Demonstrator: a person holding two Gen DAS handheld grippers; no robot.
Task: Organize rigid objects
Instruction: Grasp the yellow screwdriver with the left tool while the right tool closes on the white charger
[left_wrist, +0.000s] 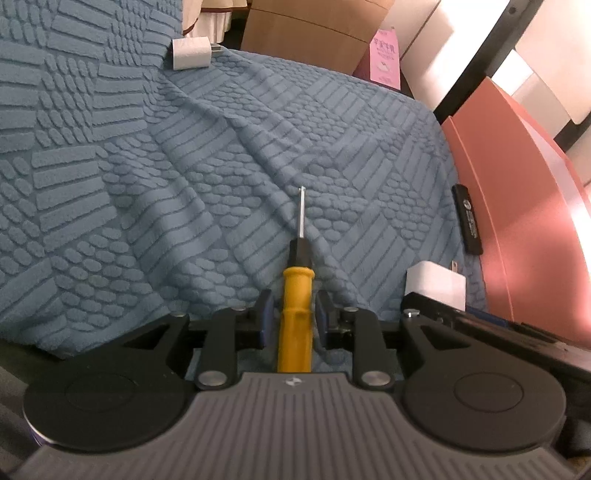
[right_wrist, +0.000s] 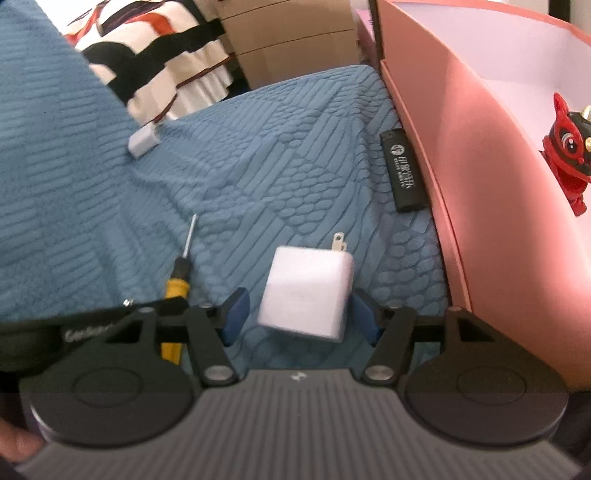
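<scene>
I work two handheld grippers over a bed covered by a blue textured blanket (left_wrist: 147, 166). My left gripper (left_wrist: 294, 319) straddles the yellow handle of a screwdriver (left_wrist: 295, 314), whose metal shaft points away from me along the blanket. Small gaps show between its blue pads and the handle, so I judge the jaws narrowly parted, not clamped. My right gripper (right_wrist: 300, 314) is spread around a white charger (right_wrist: 306, 291), prongs pointing away. The charger looks tilted and blurred, and I cannot tell whether either pad touches it.

A pink box (right_wrist: 461, 155) stands at the right, holding a red figurine (right_wrist: 567, 147). A black lighter (right_wrist: 404, 173) lies just beside the box wall, and a second white charger (left_wrist: 192, 53) sits far up the blanket.

To do this step well, I would close each gripper squarely on flat faces, mid-body, confirm a firm hold before lifting, and keep the two grippers from colliding, since they work side by side.
</scene>
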